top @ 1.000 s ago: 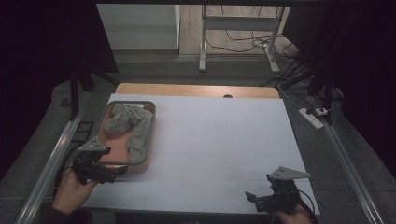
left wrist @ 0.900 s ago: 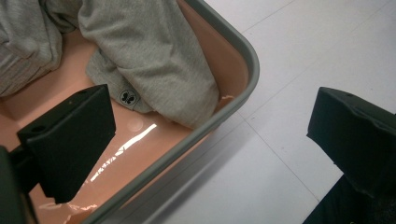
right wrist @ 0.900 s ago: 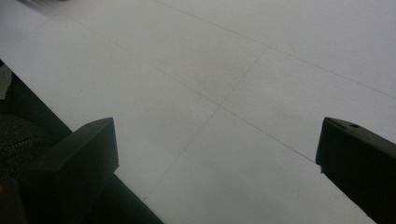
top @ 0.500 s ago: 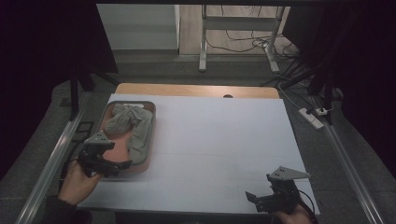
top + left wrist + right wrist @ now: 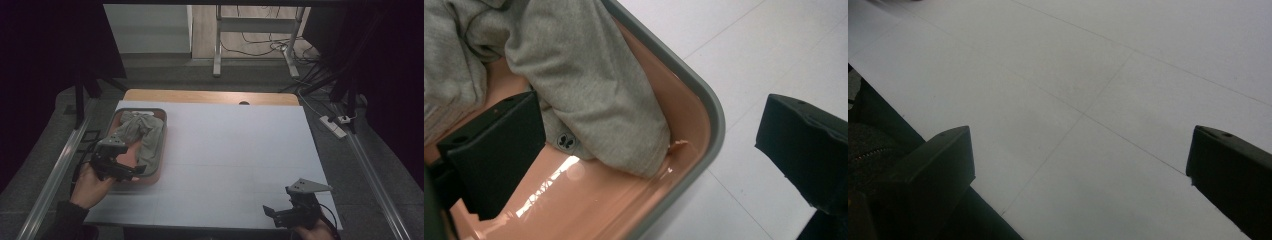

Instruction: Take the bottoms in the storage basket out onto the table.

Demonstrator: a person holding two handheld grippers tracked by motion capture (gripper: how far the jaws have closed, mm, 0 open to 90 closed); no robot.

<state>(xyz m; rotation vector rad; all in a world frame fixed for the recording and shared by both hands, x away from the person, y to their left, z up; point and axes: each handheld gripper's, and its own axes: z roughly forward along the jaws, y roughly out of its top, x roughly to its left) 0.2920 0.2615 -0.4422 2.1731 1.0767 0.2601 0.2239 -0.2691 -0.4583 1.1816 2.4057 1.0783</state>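
My left tool (image 5: 134,170) hangs wide over the tray (image 5: 159,150) corner, lower left; grey garment (image 5: 145,132) ungrasped. Right tool (image 5: 270,212) idles wide, lower right.

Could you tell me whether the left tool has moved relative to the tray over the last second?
Yes. In the high view the left tool has moved forward and inward, from beside the tray's near left corner to over its near end, open around the rim beside the grey garment.
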